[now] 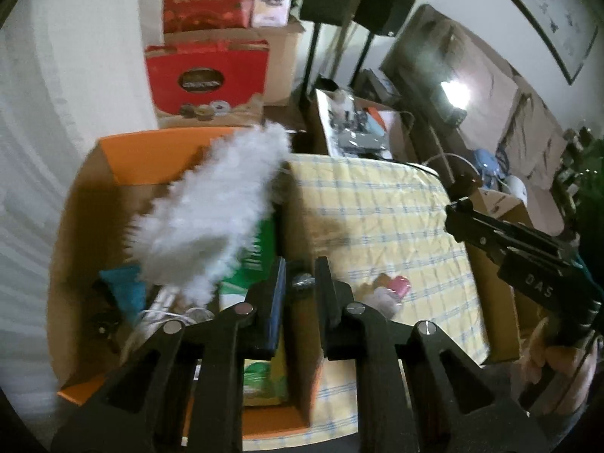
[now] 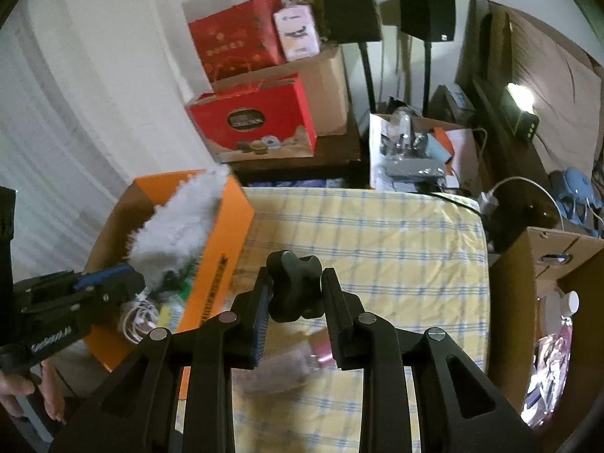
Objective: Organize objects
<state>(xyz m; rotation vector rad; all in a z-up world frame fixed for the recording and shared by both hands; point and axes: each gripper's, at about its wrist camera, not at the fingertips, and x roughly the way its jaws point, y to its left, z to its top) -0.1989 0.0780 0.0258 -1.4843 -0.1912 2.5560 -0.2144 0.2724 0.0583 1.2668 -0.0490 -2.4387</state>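
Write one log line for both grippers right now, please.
left gripper: shut, by box | right gripper: shut on knob, over cloth

Red gift boxes [image 2: 251,119]; perhaps speakers [image 2: 349,7]

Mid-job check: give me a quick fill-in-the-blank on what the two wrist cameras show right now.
1. The right hand-held gripper is shut on a knobby object coloured ___.
2. The box holding the fluffy duster is coloured ___.
3. The checked cloth has blue lines on a ___ ground.

Missing words: black; orange; yellow.
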